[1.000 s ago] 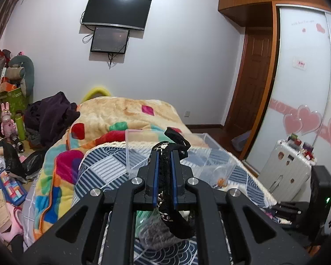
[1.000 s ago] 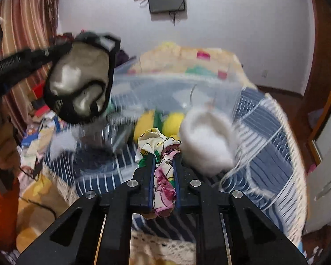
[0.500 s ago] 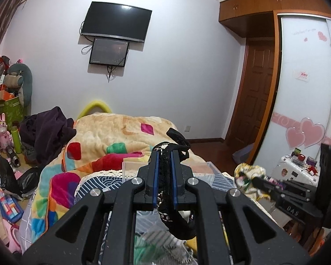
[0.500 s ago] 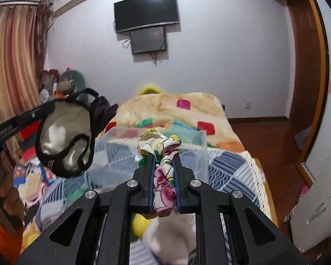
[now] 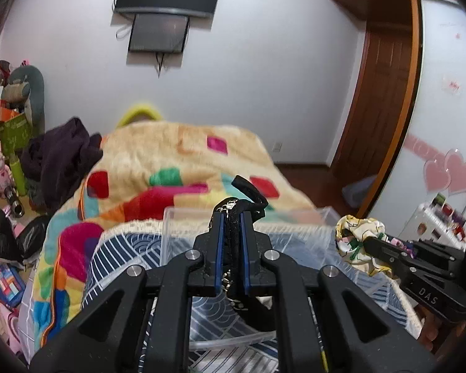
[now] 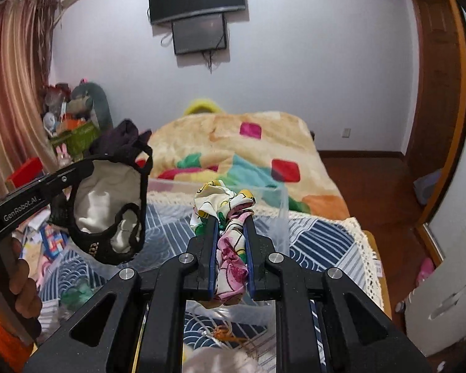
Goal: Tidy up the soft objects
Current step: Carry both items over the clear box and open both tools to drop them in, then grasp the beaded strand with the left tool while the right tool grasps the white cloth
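My left gripper [image 5: 231, 217] is shut on a black garment with a pale lining [image 5: 248, 195]; in the right wrist view the same garment [image 6: 108, 208] hangs from that gripper at the left. My right gripper [image 6: 231, 217] is shut on a floral cloth in white, yellow and pink [image 6: 226, 205], which also shows at the right of the left wrist view [image 5: 355, 233]. Both are held above a clear plastic bin [image 5: 295, 233] on the bed; its far wall shows in the right wrist view [image 6: 177, 186].
A blue-and-white patterned bedspread [image 6: 326, 242] and a colourful patchwork blanket [image 5: 158, 168] cover the bed. Clutter and toys [image 5: 6, 155] fill the floor at left. A wooden door [image 5: 379, 99] and a wardrobe with hearts [image 5: 450, 171] stand at right.
Both grippers have risen and tilted up from the bin's contents, then dipped slightly. The bin sits low in both views. Each gripper has kept its hold.
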The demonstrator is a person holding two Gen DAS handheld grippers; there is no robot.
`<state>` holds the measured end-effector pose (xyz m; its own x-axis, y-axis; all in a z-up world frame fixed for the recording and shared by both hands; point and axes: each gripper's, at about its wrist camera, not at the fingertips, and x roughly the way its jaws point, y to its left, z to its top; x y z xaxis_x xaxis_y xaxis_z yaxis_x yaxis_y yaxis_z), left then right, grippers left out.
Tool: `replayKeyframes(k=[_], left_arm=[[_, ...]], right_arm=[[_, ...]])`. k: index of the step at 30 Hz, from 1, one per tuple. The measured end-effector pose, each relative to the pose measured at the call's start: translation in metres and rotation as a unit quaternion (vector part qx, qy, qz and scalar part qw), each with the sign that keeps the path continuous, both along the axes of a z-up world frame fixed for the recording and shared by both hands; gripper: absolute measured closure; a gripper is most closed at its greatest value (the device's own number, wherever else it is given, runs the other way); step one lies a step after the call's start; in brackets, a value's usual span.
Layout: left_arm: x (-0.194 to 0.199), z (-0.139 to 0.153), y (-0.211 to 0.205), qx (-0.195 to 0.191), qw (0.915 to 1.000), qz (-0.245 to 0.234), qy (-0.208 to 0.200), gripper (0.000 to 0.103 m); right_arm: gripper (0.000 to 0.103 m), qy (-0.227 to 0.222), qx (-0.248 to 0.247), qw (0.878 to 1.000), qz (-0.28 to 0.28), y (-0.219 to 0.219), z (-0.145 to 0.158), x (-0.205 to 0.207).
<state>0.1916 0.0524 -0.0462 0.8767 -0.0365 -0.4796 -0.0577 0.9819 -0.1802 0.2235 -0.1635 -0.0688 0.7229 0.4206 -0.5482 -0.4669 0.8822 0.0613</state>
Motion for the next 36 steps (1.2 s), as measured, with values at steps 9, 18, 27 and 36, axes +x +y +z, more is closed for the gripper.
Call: replayKeyframes(k=[9,18,27,36], left_arm=[[0.017,-0.032,-0.012,0.023,0.9953,-0.028,0.09,0.094],[0.009,-0.033,-0.007,0.001,0.9933,-0.042,0.108,0.093],[-0.033,-0.011,-0.011,0.026,0.9968,-0.036,0.067,0.042],[-0.07,-0.02,-0.02,0.041,0.9968,-0.038,0.058,0.024]], right_arm=[[0.086,0.072,-0.053,0.996,0.025,0.008,-0.027,0.019],[0.057,0.077,-0.056,0.995,0.035,0.001,-0.025,0.008],[0.026,0.01,-0.025,0.999,0.022,-0.014,0.006,-0.02],[0.021,-0.01,-0.007,1.0,0.009,-0.028,0.004,-0.048]])
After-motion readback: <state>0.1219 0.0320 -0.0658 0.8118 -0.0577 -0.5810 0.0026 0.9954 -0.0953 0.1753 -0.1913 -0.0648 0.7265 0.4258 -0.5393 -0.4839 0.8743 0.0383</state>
